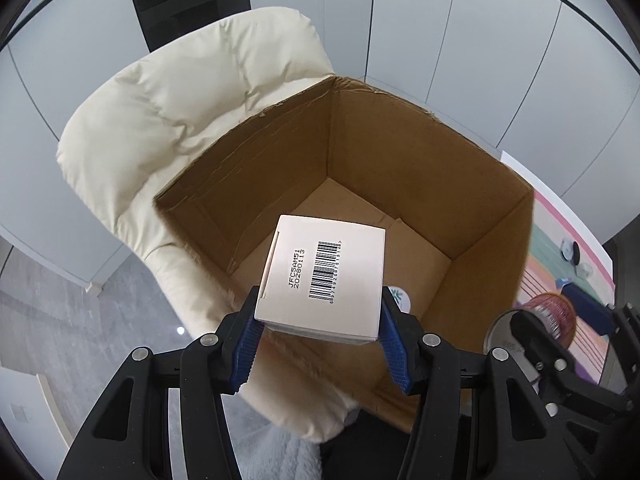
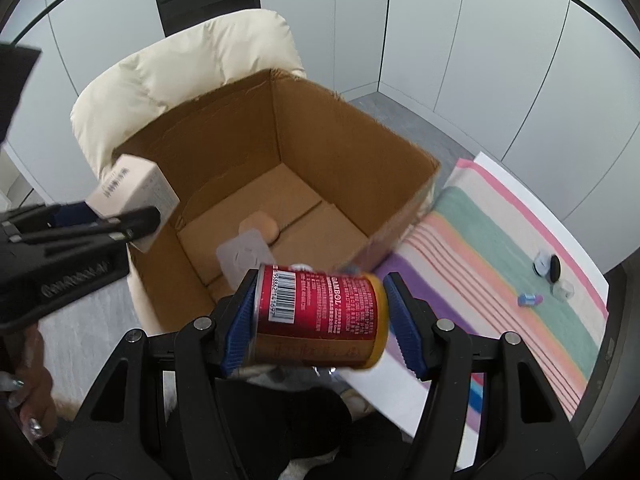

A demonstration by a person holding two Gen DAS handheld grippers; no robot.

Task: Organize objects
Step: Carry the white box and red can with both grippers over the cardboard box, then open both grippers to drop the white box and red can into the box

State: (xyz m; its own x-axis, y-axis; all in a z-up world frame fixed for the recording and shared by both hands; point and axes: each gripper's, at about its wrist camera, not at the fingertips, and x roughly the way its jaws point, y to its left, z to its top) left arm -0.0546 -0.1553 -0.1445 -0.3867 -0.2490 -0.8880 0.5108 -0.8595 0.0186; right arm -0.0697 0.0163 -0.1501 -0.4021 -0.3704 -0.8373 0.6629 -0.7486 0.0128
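My left gripper (image 1: 320, 320) is shut on a white carton (image 1: 324, 276) with a barcode and holds it over the near rim of an open cardboard box (image 1: 400, 152). The carton (image 2: 134, 192) and left gripper also show at the left in the right wrist view. My right gripper (image 2: 320, 312) is shut on a red and yellow can (image 2: 320, 316), lying sideways between the blue pads, above the box's near right corner. Inside the box (image 2: 340, 140) lie a beige round thing (image 2: 260, 226) and a clear blister pack (image 2: 244, 256).
The box rests on a cream padded chair (image 1: 180, 100). To the right lies a striped cloth (image 2: 500, 248) with a black-lidded jar (image 2: 548, 266), a clear jar (image 2: 563, 290) and a small blue item (image 2: 528, 299). Grey wall panels stand behind.
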